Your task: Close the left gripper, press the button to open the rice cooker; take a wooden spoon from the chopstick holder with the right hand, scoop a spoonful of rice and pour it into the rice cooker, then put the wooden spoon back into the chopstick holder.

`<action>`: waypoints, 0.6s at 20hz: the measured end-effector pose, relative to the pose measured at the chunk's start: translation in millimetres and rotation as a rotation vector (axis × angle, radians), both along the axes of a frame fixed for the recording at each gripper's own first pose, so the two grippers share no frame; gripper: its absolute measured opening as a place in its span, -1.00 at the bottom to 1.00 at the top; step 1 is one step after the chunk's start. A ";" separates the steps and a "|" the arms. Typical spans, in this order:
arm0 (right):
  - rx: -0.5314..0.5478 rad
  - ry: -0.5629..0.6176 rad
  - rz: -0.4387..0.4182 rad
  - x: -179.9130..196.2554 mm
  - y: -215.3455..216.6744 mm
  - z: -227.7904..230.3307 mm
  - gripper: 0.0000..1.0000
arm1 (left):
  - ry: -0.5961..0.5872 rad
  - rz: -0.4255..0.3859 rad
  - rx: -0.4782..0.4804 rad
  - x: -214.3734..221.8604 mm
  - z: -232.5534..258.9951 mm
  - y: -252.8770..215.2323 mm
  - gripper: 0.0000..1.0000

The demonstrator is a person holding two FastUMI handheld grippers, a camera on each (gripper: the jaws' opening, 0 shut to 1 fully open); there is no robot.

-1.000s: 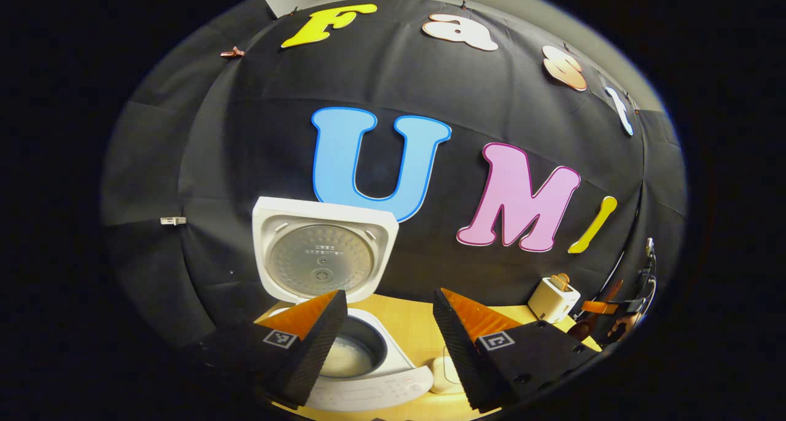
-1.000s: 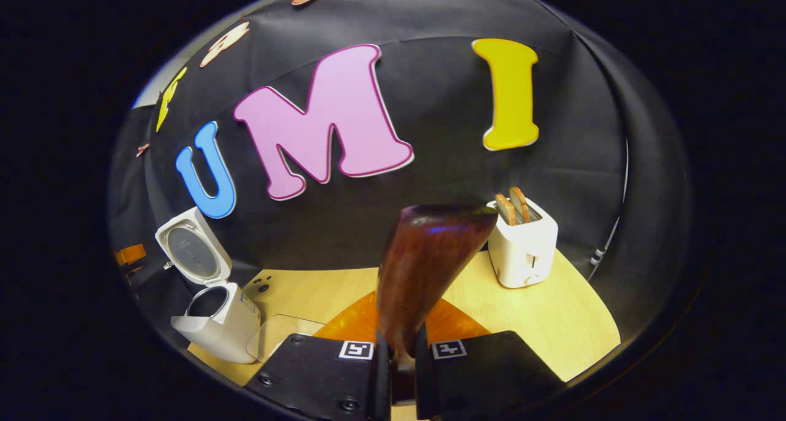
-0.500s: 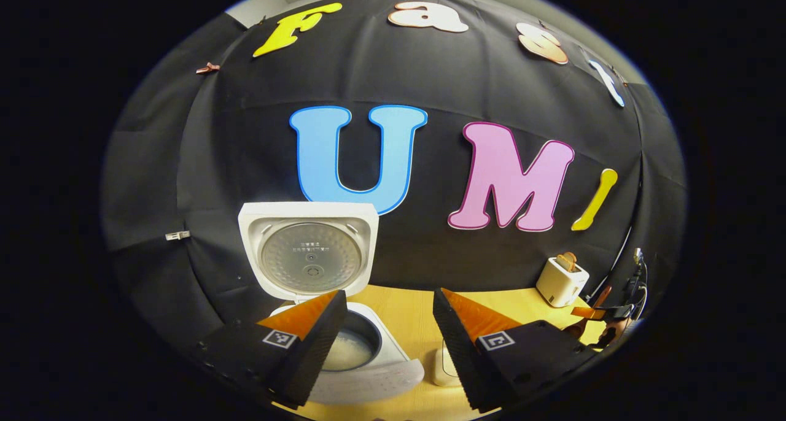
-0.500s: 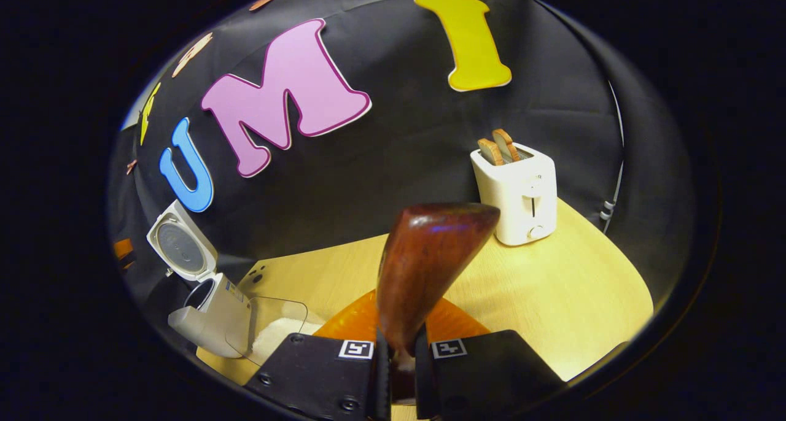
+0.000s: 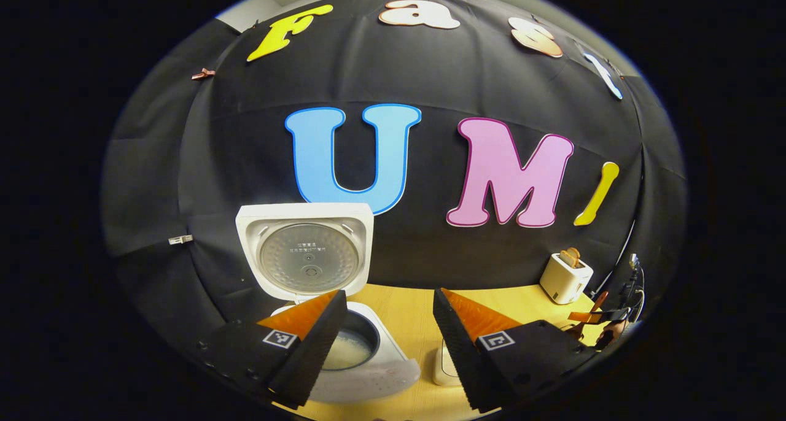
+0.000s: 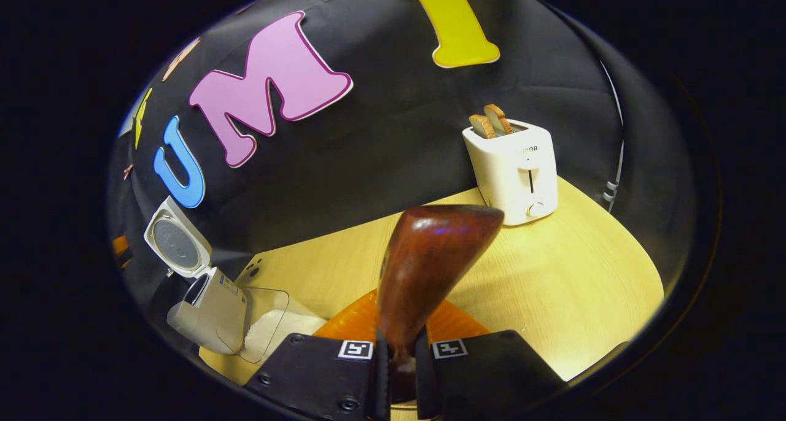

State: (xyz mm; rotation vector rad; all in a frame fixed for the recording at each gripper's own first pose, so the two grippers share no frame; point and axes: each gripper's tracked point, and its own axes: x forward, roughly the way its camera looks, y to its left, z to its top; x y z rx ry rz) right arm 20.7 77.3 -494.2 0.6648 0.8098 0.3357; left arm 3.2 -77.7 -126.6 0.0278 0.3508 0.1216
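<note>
Right gripper [image 6: 396, 353] clamps the wooden spoon [image 6: 430, 255] above the counter [image 6: 571, 286].
Left gripper [image 5: 387, 323] gapes wide before the open rice cooker [image 5: 344, 347]; a clear rice container [image 6: 264, 323] sits beside the cooker.

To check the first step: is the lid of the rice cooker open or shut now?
Open. The lid stands upright behind the rice cooker, its inner plate facing forward, the pot uncovered.

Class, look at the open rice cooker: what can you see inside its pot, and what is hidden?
Inside the rice cooker, whitish contents lie at the pot's bottom. The left tool covers the pot's near-left part, so that portion cannot be seen.
</note>
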 end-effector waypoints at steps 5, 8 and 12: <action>-0.041 -0.008 -0.021 7.5 -11.7 1.5 -0.45 | -0.001 0.006 0.008 -7.4 3.0 5.6 0.82; -0.055 -0.008 -0.064 13.6 -24.4 5.0 -0.31 | -0.013 0.006 0.007 -9.1 8.3 10.5 0.82; -0.083 0.002 -0.110 4.3 -40.6 12.1 0.49 | -0.037 -0.009 -0.004 -8.6 16.7 15.0 0.82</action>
